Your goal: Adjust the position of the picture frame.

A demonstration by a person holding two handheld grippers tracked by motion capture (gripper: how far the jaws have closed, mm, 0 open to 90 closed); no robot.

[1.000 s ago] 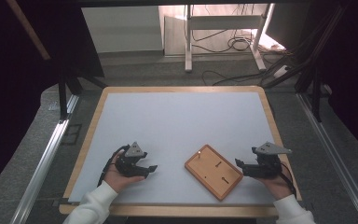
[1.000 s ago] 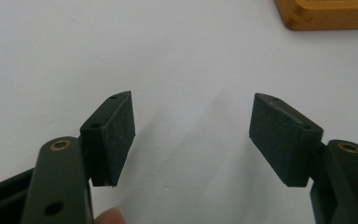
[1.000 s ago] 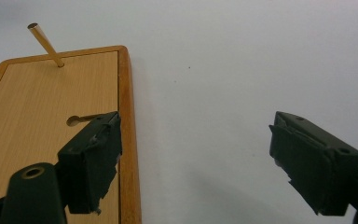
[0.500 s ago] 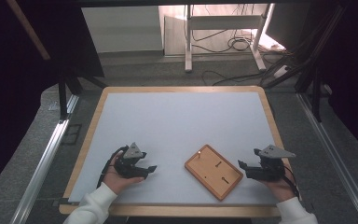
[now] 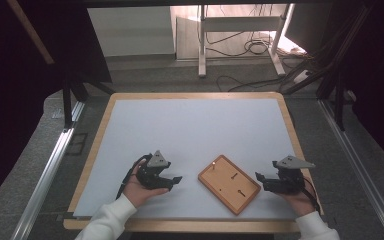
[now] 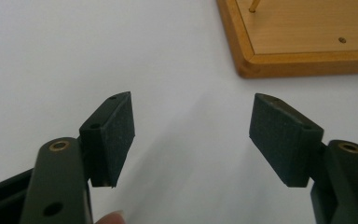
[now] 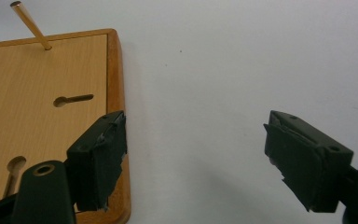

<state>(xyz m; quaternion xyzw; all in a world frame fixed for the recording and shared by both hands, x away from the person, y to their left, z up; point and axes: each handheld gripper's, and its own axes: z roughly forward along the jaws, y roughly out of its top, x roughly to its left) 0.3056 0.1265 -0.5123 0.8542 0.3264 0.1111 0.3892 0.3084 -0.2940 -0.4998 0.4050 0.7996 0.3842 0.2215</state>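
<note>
A flat wooden board [image 5: 228, 184] with a raised rim lies tilted on the white table top [image 5: 195, 130], between my two grippers. A thin peg [image 5: 213, 163] stands at its far corner, and two keyhole slots [image 7: 73, 99] are cut in its face. My left gripper [image 5: 176, 180] sits to the left of the board, a short gap away. It is open with nothing between its pads [image 6: 116, 135], and the board's corner [image 6: 307, 46] lies just ahead of them. My right gripper [image 5: 258, 177] is open beside the board's right edge [image 7: 116, 93], with bare table between its jaws.
The white surface has a wooden border [image 5: 100, 135]. Dark metal frame rails [image 5: 55, 160] run along both sides of the table. Behind it, a white stand and loose cables [image 5: 252, 47] lie on the floor.
My left gripper has moved to the right, closer to the board. The right gripper and the board have stayed where they were.
</note>
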